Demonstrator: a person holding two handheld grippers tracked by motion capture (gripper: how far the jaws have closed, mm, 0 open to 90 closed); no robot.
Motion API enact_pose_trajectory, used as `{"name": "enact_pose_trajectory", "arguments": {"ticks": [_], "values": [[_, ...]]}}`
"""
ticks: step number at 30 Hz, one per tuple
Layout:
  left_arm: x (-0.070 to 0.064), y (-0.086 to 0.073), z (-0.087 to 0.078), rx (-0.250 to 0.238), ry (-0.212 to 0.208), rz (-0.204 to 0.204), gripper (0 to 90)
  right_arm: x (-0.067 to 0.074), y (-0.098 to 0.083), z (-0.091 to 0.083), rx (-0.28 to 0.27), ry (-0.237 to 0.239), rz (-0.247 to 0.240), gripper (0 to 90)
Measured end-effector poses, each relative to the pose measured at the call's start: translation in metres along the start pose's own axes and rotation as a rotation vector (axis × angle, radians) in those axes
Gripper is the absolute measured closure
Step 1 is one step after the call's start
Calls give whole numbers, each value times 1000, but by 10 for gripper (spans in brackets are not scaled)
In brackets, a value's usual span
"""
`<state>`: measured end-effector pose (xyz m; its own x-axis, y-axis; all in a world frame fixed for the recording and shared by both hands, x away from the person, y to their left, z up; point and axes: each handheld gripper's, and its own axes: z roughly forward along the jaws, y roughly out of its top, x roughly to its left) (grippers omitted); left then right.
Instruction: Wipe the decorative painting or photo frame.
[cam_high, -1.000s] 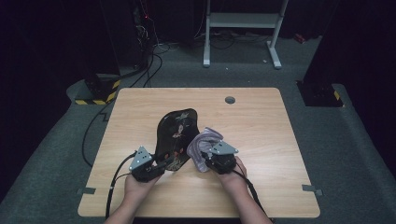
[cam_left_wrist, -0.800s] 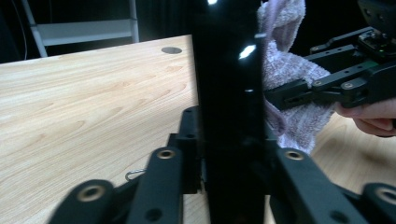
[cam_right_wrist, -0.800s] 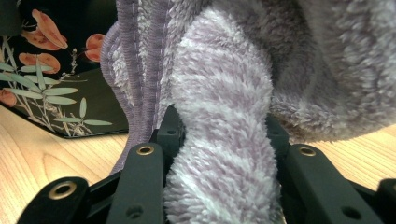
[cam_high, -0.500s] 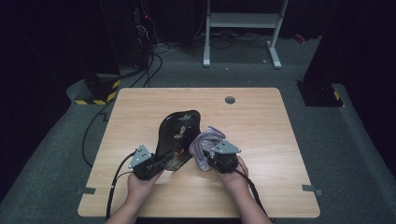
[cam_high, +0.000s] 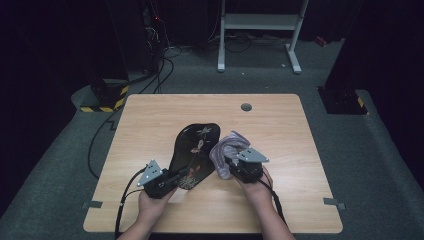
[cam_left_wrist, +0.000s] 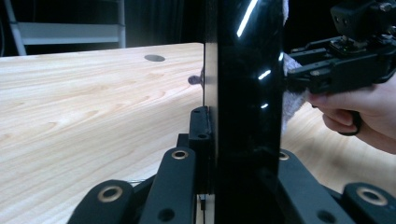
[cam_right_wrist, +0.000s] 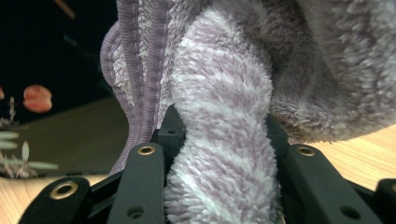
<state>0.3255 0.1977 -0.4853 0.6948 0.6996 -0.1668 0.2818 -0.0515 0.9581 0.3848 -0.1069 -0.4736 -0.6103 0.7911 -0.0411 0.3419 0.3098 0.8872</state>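
**Black tray clamped on the left, purple cloth gripped on the right**

In the high view, a glossy black lacquer tray with a painted flower pattern (cam_high: 194, 152) is seen near the middle of the pale wooden counter (cam_high: 150, 120), tilted, with its near end taken by the left tongs (cam_high: 170, 179). Just beside its right edge, a fluffy purple-and-white striped cloth (cam_high: 226, 149) is bunched in front of the right tongs (cam_high: 231, 167). A round grey cable grommet (cam_high: 246, 106) is set in the counter's far side, well apart from both things. On the floor beyond, a black-and-yellow striped block (cam_high: 102, 102), loose black cables (cam_high: 160, 65) and a white metal frame (cam_high: 260, 22) are seen. No brand or writing can be read.

In the left gripper view, the tray (cam_left_wrist: 243, 93) is seen edge-on and upright between the jaws, which have just been closing and are now pressed against its two faces. The other hand (cam_left_wrist: 359, 109) and its tongs (cam_left_wrist: 299, 74) are seen at the right, with the cloth (cam_left_wrist: 292, 100) touching the tray's far face. The view of the counter behind is blocked by the tray.

In the right gripper view, a thick fold of the cloth (cam_right_wrist: 219, 140) is pinched between jaws held partly apart by its bulk. The tray's dark surface with painted petals (cam_right_wrist: 37, 98) is seen at the left.
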Motion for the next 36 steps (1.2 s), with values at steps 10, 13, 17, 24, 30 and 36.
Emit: {"name": "enact_pose_trajectory", "arguments": {"ticks": [10,13,17,24,30,36], "values": [[-2,-8,-5,-18,-21,-23,803,-2,12,-22,-90,19,20,637],[-1,-12,-6,-22,-33,-17,799,1,17,-28,-122,29,14,638],[-1,-14,-7,-28,-37,-10,795,6,25,-36,-167,47,10,638],[-2,-15,-7,-18,-14,11,750,17,40,-50,-237,83,-13,647],[-2,-15,-7,-12,-2,43,725,26,54,-54,-289,113,13,646],[-1,-15,-7,-13,4,43,679,25,73,-54,-327,129,54,645]]}}
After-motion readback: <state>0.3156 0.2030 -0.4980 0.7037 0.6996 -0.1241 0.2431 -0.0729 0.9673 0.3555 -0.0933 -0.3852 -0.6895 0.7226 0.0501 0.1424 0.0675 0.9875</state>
